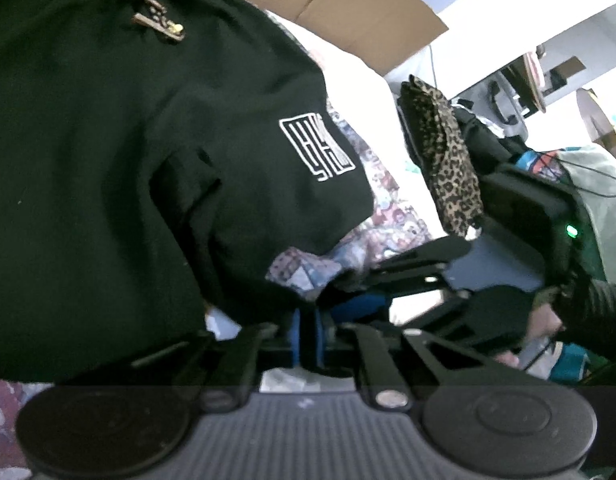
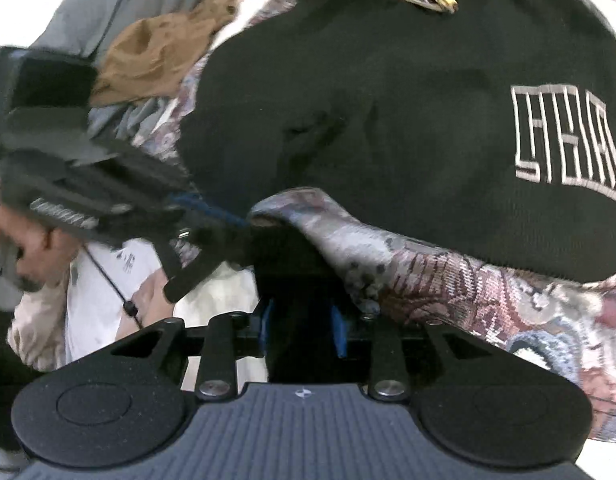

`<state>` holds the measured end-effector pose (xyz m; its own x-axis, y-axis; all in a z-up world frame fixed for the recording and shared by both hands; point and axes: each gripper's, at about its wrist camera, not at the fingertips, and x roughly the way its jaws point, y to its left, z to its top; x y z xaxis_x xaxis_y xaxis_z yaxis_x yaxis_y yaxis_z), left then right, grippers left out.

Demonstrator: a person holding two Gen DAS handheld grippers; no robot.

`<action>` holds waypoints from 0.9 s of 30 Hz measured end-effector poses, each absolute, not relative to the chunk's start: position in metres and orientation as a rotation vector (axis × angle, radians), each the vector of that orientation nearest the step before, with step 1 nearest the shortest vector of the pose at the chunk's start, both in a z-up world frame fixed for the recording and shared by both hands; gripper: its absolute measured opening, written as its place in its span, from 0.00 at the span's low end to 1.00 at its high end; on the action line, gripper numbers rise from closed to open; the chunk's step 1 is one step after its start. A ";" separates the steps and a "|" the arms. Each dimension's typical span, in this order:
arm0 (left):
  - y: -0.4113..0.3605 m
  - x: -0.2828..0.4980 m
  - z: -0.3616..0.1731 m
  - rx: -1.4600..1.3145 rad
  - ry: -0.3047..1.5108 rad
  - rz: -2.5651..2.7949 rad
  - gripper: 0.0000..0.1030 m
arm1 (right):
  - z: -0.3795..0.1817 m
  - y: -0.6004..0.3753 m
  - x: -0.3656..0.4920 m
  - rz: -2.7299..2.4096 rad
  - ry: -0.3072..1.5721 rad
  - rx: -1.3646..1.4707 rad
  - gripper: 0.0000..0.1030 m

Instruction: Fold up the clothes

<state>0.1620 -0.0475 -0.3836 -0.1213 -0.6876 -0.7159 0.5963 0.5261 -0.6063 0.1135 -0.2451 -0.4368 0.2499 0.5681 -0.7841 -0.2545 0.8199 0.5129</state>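
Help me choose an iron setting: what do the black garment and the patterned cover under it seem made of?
Black garment: looks like matte, thick knit, perhaps cotton fleece, with a stitched-looking white logo. Patterned cover: seems woven, tapestry-like, since thread texture shows in its multicoloured design. Fibre content cannot be told.

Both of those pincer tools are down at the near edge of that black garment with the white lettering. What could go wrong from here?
1. The left gripper is shut at the black garment's hem, while the right gripper stands open, so a pull might drag the cloth askew.
2. The patterned cover has bunched up right by the right gripper, which might pinch it too.
3. The drawstring tips lie loose on top and could end up folded inside.
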 end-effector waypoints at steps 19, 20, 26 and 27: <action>-0.027 0.150 -0.367 -0.120 1.315 -1.062 0.16 | -0.398 -0.261 0.080 0.656 1.092 0.433 0.00; -0.026 0.149 -0.369 -0.128 1.325 -1.058 0.16 | -0.396 -0.261 0.078 0.663 1.092 0.425 0.00; -0.021 0.149 -0.379 -0.153 1.383 -1.032 0.20 | -0.403 -0.252 0.070 0.701 1.128 0.387 0.00; -0.021 0.150 -0.381 -0.158 1.393 -1.030 0.24 | -0.405 -0.249 0.068 0.710 1.135 0.378 0.00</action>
